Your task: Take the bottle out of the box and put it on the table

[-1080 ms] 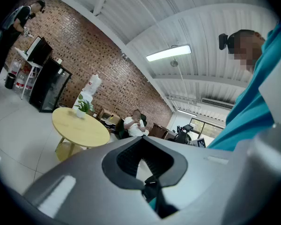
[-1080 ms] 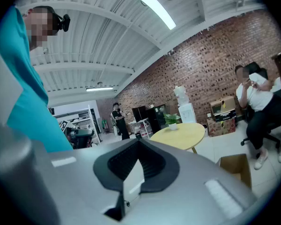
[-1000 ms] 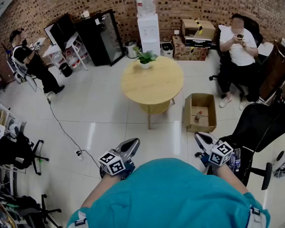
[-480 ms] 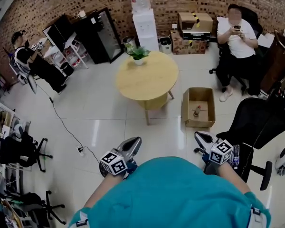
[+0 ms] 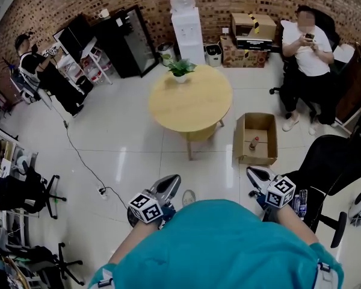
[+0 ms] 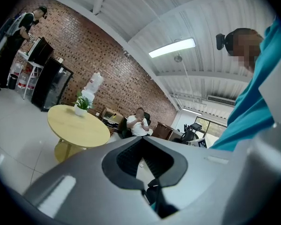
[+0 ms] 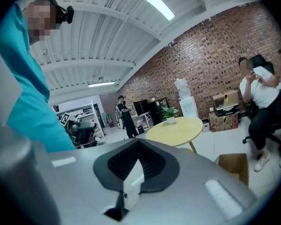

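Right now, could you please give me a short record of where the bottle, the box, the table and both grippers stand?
bottle: inside the box, seemingly upright, not yet taken out
box: open, on the floor, right of the table
table: round, wooden, with only a potted plant near its far edge
left gripper: fingers together, nothing held, well short of the box
right gripper: fingers together, nothing held, short of the box
task: not begun

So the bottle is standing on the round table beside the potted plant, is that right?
No. The head view shows the bottle inside the open cardboard box on the floor next to the round table; only the potted plant stands on the table.
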Demonstrator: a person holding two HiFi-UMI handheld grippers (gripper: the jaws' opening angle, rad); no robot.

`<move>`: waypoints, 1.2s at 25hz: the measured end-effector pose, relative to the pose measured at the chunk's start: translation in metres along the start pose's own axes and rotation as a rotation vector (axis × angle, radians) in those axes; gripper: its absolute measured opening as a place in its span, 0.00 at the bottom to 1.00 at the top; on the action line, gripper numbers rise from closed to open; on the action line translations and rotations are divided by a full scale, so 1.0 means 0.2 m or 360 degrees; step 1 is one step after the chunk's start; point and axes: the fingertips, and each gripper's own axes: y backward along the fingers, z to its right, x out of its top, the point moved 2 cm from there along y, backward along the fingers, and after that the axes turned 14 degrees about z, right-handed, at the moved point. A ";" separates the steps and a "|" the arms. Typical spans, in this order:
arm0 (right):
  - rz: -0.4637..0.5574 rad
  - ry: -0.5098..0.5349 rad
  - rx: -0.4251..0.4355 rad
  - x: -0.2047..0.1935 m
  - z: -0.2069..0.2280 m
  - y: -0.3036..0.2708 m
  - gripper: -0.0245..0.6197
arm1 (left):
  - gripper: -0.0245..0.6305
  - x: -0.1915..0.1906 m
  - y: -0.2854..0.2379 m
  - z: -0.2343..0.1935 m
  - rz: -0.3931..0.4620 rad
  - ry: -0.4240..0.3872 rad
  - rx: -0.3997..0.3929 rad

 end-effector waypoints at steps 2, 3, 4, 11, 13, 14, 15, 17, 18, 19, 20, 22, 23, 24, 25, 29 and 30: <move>-0.0021 0.0027 -0.0016 0.01 0.02 -0.19 0.04 | 0.04 0.08 -0.01 -0.19 0.0017 0.0035 -0.0020; -0.0027 0.0034 -0.0030 0.01 0.02 -0.31 0.04 | 0.04 0.13 -0.02 -0.30 0.0024 0.0050 -0.0033; -0.0028 0.0033 -0.0048 0.01 0.01 -0.42 0.04 | 0.04 0.20 -0.02 -0.42 0.0028 0.0068 -0.0042; -0.0036 0.0024 -0.0231 0.09 -0.07 -1.22 0.04 | 0.04 0.70 -0.02 -1.12 -0.0046 0.0130 -0.0198; -0.0039 0.0019 -0.0269 0.13 -0.05 -1.40 0.04 | 0.04 0.80 -0.07 -1.26 -0.0072 0.0166 -0.0233; -0.0043 0.0020 -0.0277 0.14 -0.04 -1.47 0.04 | 0.04 0.84 -0.09 -1.33 -0.0081 0.0178 -0.0245; -0.0049 0.0020 -0.0284 0.15 -0.02 -1.53 0.04 | 0.04 0.86 -0.12 -1.39 -0.0091 0.0184 -0.0256; -0.0063 0.0017 -0.0295 0.15 0.03 -1.60 0.04 | 0.04 0.87 -0.17 -1.47 -0.0106 0.0189 -0.0267; -0.0070 0.0013 -0.0301 0.14 0.08 -1.61 0.04 | 0.04 0.86 -0.21 -1.50 -0.0111 0.0195 -0.0267; -0.0076 0.0001 -0.0310 0.13 0.13 -1.61 0.04 | 0.04 0.84 -0.26 -1.52 -0.0115 0.0200 -0.0263; -0.0080 -0.0013 -0.0319 0.12 0.20 -1.60 0.04 | 0.04 0.82 -0.31 -1.54 -0.0119 0.0203 -0.0256; -0.0078 -0.0037 -0.0319 0.11 0.35 -1.59 0.04 | 0.04 0.77 -0.43 -1.56 -0.0126 0.0207 -0.0225; -0.0072 -0.0045 -0.0306 0.12 0.44 -1.57 0.04 | 0.04 0.74 -0.50 -1.57 -0.0125 0.0198 -0.0208; -0.0066 -0.0048 -0.0284 0.12 0.53 -1.55 0.04 | 0.04 0.70 -0.57 -1.57 -0.0120 0.0177 -0.0197; -0.0061 -0.0046 -0.0251 0.12 0.64 -1.53 0.04 | 0.04 0.65 -0.66 -1.56 -0.0112 0.0150 -0.0183; -0.0059 -0.0036 -0.0060 0.09 1.08 -1.40 0.04 | 0.04 0.40 -0.99 -1.50 -0.0062 0.0071 -0.0042; -0.0056 -0.0034 -0.0006 0.10 1.18 -1.37 0.04 | 0.04 0.34 -1.07 -1.49 -0.0056 0.0052 -0.0007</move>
